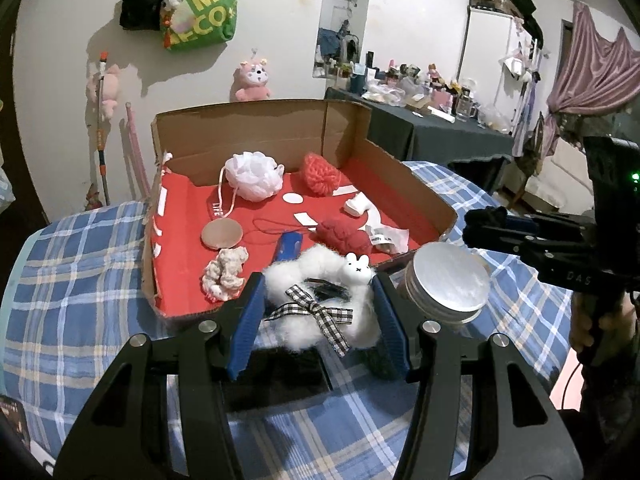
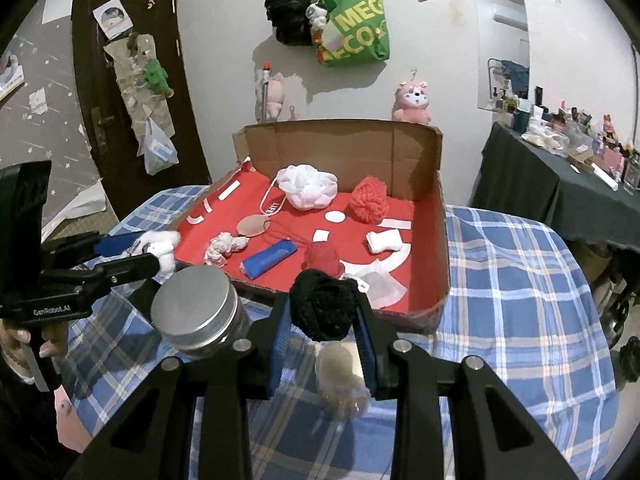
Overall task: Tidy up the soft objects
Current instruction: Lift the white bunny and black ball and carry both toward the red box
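Left gripper (image 1: pixel 320 312): clenched on a white fluffy scrunchie (image 1: pixel 320 300), which sits squarely between the two blue pads (image 1: pixel 250 320). Scrunchie carries a checked ribbon bow (image 1: pixel 320 314) and a small white bunny charm (image 1: pixel 357 269). It is lifted off the surface, just in front of the near edge of the cardboard box (image 1: pixel 256 136).

Right gripper (image 2: pixel 324 320): grasping a black knitted scrunchie (image 2: pixel 324 304), bunched between the pads at the fingertips, also held above the bedcover, just short of the box's near wall.

Box interior is red. Inside: white mesh bath pouf (image 2: pixel 307 186) and coral knitted ball (image 2: pixel 370 198) toward the back; red yarn bundle (image 2: pixel 323 258), blue item (image 2: pixel 269 262), pale crumpled scrunchie (image 2: pixel 224 247) and white folded piece (image 2: pixel 383 241) nearer the front.

A jar with a silver lid (image 2: pixel 192 306) stands on the blue plaid bedcover (image 2: pixel 520 280), between the two grippers, beside the box.
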### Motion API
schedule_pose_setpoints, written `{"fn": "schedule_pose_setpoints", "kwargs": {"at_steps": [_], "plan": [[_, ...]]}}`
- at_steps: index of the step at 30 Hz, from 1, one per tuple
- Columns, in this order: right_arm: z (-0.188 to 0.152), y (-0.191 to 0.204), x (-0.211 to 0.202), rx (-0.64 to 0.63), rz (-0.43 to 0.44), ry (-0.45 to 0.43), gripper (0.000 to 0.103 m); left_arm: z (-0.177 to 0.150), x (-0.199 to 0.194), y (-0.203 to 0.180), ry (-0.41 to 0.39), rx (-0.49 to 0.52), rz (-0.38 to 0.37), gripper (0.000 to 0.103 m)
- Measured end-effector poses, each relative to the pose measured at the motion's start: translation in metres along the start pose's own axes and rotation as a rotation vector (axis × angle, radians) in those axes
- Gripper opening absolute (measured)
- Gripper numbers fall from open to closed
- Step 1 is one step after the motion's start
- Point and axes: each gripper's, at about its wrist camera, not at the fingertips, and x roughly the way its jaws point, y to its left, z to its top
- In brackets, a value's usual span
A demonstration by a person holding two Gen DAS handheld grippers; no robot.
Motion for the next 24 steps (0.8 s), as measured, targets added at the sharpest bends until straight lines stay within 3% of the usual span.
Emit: {"fn": "schedule_pose_setpoints", "kwargs": {"at_steps": [11,24], "plan": [[0.042,-0.009,0.047,-0.037,0.092,0.115,0.033,0.032,0.039,0.01,0.083,0.032,-0.042,0.052],[0.099,-0.037,0.155,-0.001,0.138,0.325,0.033,0.085,0.126,0.02,0.241,0.088,-0.079,0.052]]}}
